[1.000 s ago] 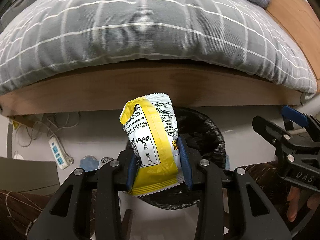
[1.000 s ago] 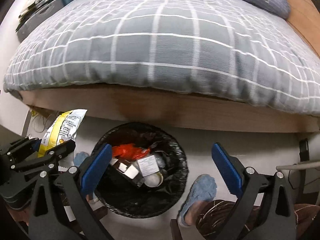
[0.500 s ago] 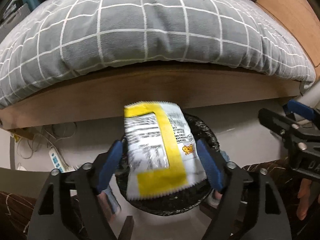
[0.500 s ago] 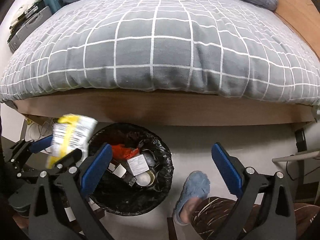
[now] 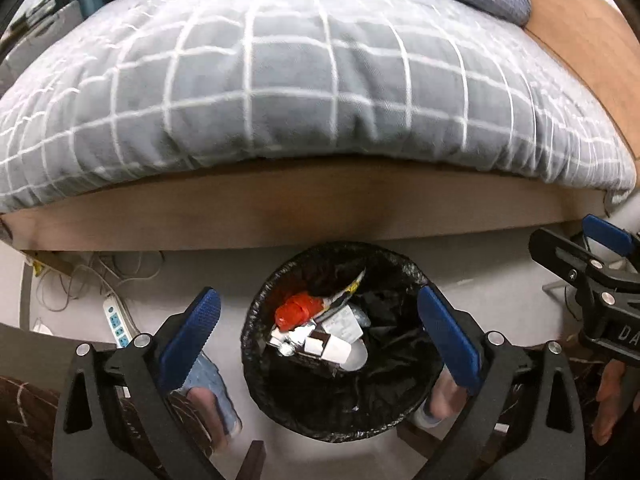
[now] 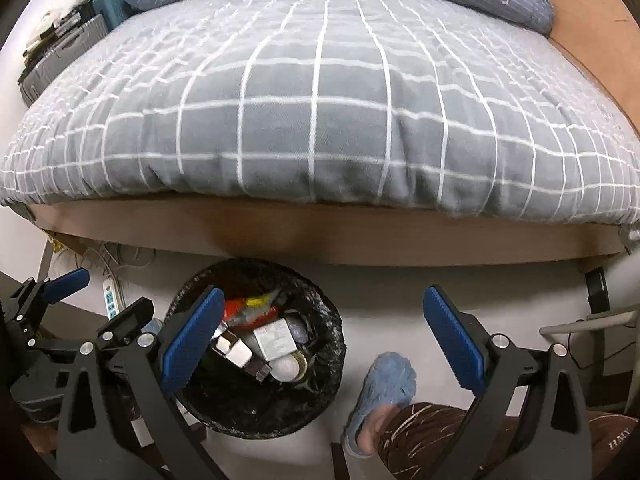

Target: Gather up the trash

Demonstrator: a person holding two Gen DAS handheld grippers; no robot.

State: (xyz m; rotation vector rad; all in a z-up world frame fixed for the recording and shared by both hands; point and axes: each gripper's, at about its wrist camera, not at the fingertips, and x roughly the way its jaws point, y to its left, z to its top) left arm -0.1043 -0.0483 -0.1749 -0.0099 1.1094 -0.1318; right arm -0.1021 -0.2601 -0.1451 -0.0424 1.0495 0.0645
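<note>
With its blue pads spread wide and nothing between them, the left gripper point(image 5: 320, 330) hangs over the black-lined trash bin point(image 5: 280, 408). At its 3 o'clock the right gripper point(image 6: 324, 334) also stands apart and empty. Wrappers point(image 5: 340, 294) lie inside the bin; the bed frame point(image 5: 304, 212) rises at 12 o'clock.

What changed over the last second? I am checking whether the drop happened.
The left tongs opened and let go of the yellow snack bag, which fell into the trash bin. The right tongs stayed open and empty; the bin stayed beside the bed.
</note>
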